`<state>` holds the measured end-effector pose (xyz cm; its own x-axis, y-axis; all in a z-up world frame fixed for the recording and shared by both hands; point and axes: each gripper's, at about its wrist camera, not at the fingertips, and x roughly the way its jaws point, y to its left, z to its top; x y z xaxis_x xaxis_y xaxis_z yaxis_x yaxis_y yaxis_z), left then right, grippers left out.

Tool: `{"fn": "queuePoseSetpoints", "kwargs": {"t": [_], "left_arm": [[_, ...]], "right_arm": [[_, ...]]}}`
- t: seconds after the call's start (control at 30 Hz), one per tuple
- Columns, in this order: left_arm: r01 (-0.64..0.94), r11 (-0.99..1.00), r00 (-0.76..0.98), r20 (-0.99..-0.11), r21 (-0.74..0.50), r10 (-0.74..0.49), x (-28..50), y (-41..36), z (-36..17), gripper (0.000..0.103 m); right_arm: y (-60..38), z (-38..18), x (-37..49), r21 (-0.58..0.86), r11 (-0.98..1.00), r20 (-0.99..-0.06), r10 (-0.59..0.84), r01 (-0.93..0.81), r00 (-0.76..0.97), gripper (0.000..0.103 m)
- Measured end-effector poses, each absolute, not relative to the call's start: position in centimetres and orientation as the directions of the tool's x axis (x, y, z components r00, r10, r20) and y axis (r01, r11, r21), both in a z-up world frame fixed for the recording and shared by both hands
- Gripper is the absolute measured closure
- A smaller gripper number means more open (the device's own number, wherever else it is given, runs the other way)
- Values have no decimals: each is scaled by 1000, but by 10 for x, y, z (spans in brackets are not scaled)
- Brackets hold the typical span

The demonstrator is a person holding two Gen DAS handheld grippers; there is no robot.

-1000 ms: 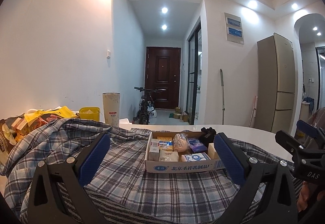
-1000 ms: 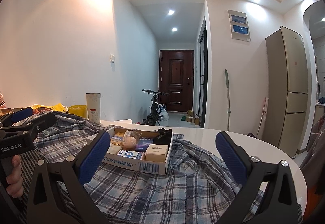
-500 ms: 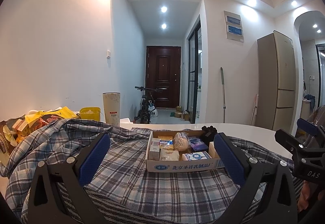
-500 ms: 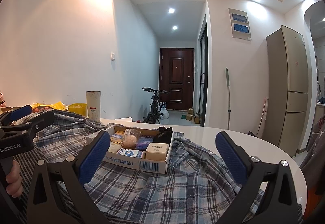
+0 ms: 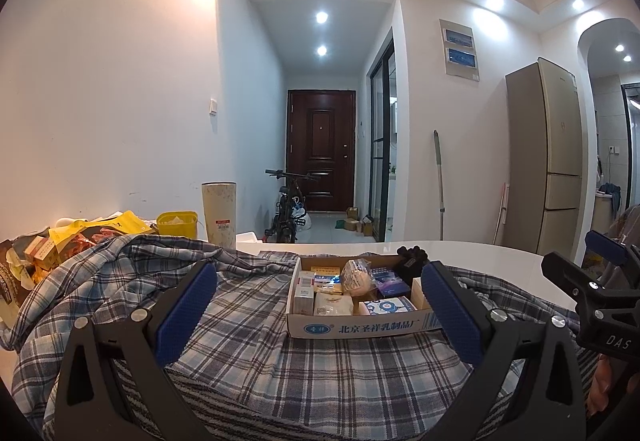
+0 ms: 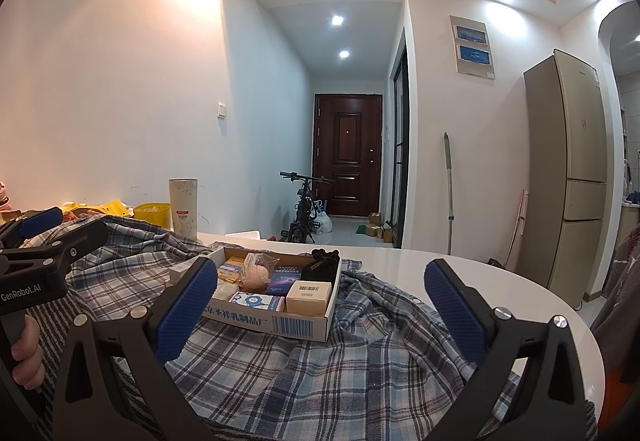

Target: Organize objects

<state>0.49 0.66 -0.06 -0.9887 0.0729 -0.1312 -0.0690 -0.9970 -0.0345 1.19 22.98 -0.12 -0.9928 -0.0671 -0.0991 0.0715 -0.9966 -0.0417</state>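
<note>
A shallow cardboard box (image 5: 360,326) (image 6: 276,323) holding several small packets and cartons sits on a blue plaid shirt (image 5: 256,321) (image 6: 360,353) spread over a white round table (image 6: 472,273). My left gripper (image 5: 318,309) is open and empty, held just short of the box, which lies between its blue pads and beyond them. My right gripper (image 6: 320,305) is open and empty to the right of the box, above the shirt. Each gripper shows at the edge of the other's view.
A tall beige cup (image 5: 219,215), a yellow tub (image 5: 177,223) and a pile of snack bags (image 5: 72,241) stand at the table's far left by the wall. A fridge (image 6: 572,177) stands to the right. A hallway with a bicycle (image 5: 288,215) lies behind.
Both views have barely shifted, with the box drifting a touch lower. Both grippers stay open and empty.
</note>
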Motion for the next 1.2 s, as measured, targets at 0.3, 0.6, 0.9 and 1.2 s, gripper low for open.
{"fn": "queuePoseSetpoints", "kwargs": {"t": [0.3, 0.6, 0.9, 1.2], "left_arm": [[-69, -997, -988, -135, -35, 73, 5, 7, -2, 0], [-69, -997, -988, -137, -33, 73, 4, 7, -2, 0], [-68, -997, -988, -137, -34, 72, 4, 7, -1, 0], [-68, -997, -988, -138, -33, 72, 4, 7, -1, 0]], "right_arm": [[231, -2, 12, -42, -997, -103, -66, 71, -992, 0], [231, -3, 11, -43, -997, -110, -65, 70, -992, 0], [230, -2, 10, -43, -997, -113, -64, 69, -992, 0], [231, -3, 10, -44, -997, -119, -63, 69, -991, 0]]}}
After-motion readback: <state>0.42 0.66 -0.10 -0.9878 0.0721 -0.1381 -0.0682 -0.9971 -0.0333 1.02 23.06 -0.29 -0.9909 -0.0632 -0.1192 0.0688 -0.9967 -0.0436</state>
